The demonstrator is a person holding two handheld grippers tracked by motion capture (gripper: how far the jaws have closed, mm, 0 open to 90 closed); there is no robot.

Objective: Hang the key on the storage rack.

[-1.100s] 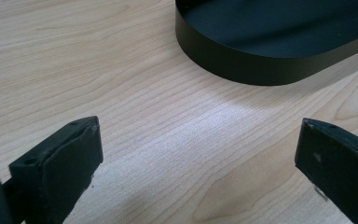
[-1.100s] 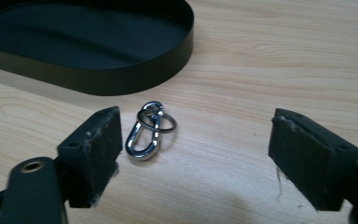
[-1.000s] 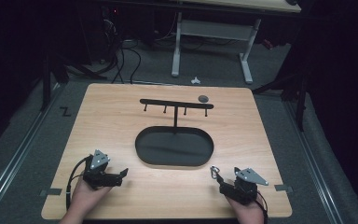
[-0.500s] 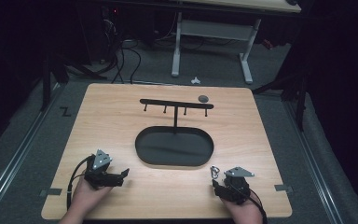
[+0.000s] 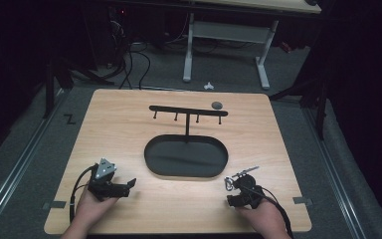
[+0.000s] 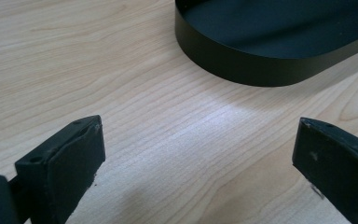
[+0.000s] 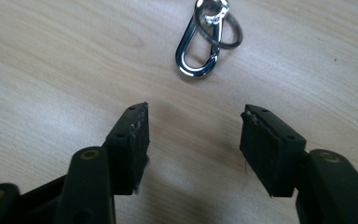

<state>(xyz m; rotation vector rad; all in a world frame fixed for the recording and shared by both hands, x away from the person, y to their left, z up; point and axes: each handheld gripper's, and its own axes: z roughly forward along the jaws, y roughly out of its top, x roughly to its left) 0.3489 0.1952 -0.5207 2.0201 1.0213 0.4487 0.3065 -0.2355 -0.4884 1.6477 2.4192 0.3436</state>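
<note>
A small metal clip (image 7: 199,55) with a key ring (image 7: 220,24) threaded through its far end lies flat on the desk (image 5: 119,129), at the near right, just beyond the right tongs (image 7: 193,136). It is judged to be light, stiff and slippery: polished metal, low to the wood, likely to skate if pushed from one side. The best hold is judged to be across the clip's two long sides, near its middle, with the jaws brought down square on either side; the loose ring would swing and is better left alone.

The right tongs are seen partly open, with nothing between the jaws, the clip lying just past their tips. The left tongs (image 6: 200,158) are spread wide and hold nothing, hovering low over bare wood at the near left.

The shape of the clip and ring is given plainly by the right gripper view; in the high view it is reduced to a small bright glint. The high view supplies the layout: a black oval tray (image 5: 186,156) at the centre, a black hook rack (image 5: 188,111) rising from its far side, and a small grey object (image 5: 217,105) by the rack's right end, too small to identify. The tray's near wall is shown close by the left gripper view.
</note>
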